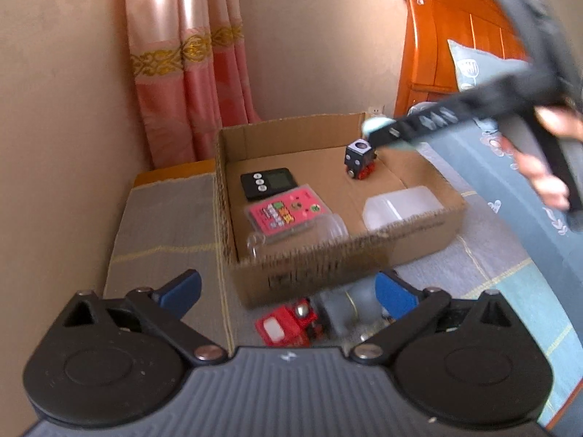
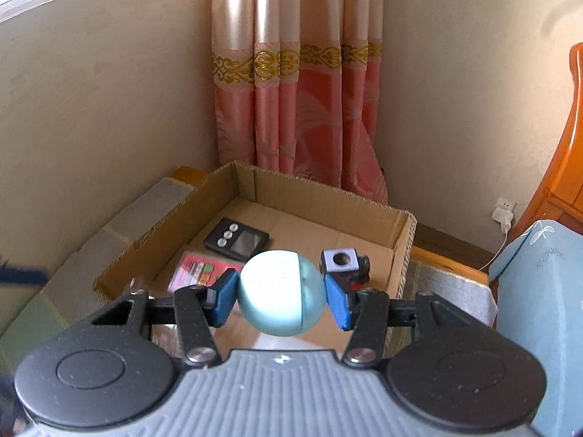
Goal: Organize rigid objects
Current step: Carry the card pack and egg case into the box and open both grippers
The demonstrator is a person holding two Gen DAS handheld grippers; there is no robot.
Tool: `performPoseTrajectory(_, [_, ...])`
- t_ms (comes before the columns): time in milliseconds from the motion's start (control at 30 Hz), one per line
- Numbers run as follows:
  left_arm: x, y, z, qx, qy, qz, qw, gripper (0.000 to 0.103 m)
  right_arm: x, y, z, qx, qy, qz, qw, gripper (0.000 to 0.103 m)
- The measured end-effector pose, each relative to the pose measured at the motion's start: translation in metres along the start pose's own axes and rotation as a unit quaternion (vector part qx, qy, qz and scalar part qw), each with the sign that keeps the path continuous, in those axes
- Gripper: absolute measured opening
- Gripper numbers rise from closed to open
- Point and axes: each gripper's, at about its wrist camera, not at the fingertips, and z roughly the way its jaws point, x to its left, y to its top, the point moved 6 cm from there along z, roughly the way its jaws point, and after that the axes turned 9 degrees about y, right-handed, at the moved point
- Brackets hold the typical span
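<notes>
An open cardboard box (image 1: 291,129) stands on a bed and holds a black timer (image 1: 267,182), a pink card pack (image 1: 286,215), a clear jar (image 1: 297,235), a white tub (image 1: 400,205) and a black toy train (image 1: 359,160). My left gripper (image 1: 288,289) is open wide in front of the box's near wall. Below it lie a red toy car (image 1: 286,327) and a grey object (image 1: 340,309). My right gripper (image 2: 281,296) is shut on a pale teal egg-shaped ball (image 2: 280,284), held over the box (image 2: 328,204) near the train (image 2: 344,262).
A pink curtain (image 1: 182,73) hangs behind the box in the room's corner. An orange wooden headboard (image 1: 455,36) and a blue pillow (image 2: 539,291) lie to the right. A wall socket with a plug (image 2: 504,215) sits low on the wall. A person's hand (image 1: 546,171) holds the right gripper.
</notes>
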Motion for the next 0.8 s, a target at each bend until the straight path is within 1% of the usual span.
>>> performPoseTrajectory(167, [0.004, -0.02, -0.015, 0.0, 0.003, -0.017, 0.9999, 0.101, -0.001, 0.019, 0.02, 0.009, -0.007, 0.005, 1.0, 0.057])
performPoseTrajectory(300, [0.006, -0.032, -0.023, -0.001, 0.008, -0.018, 0.9998, 0.101, -0.001, 0.03, 0.038, 0.018, -0.015, 0.012, 1.0, 0.057])
performPoseTrajectory(467, [0.01, -0.04, -0.029, -0.001, 0.006, -0.029, 0.9996, 0.101, 0.0, 0.027, 0.055, 0.032, -0.017, 0.025, 0.999, 0.057])
performPoseTrajectory(633, [0.013, -0.042, -0.032, 0.0, 0.01, -0.032, 0.9994, 0.101, -0.003, 0.023, 0.071, 0.041, -0.036, 0.032, 0.998, 0.058])
performPoseTrajectory(700, [0.015, -0.044, -0.033, 0.001, 0.012, -0.034, 0.9993, 0.101, -0.003, 0.024, 0.071, 0.035, -0.047, 0.036, 0.998, 0.072])
performPoseTrajectory(733, [0.016, -0.045, -0.033, 0.002, 0.012, -0.036, 0.9993, 0.101, -0.003, 0.024, 0.069, 0.033, -0.044, 0.041, 0.998, 0.089])
performPoseTrajectory(767, [0.017, -0.045, -0.033, 0.003, 0.014, -0.037, 0.9992, 0.101, -0.001, 0.024, 0.064, 0.026, -0.04, 0.044, 0.998, 0.098])
performPoseTrajectory(800, [0.019, -0.046, -0.033, 0.002, 0.017, -0.038, 0.9991, 0.101, 0.001, 0.025, 0.059, 0.018, -0.04, 0.044, 0.998, 0.1])
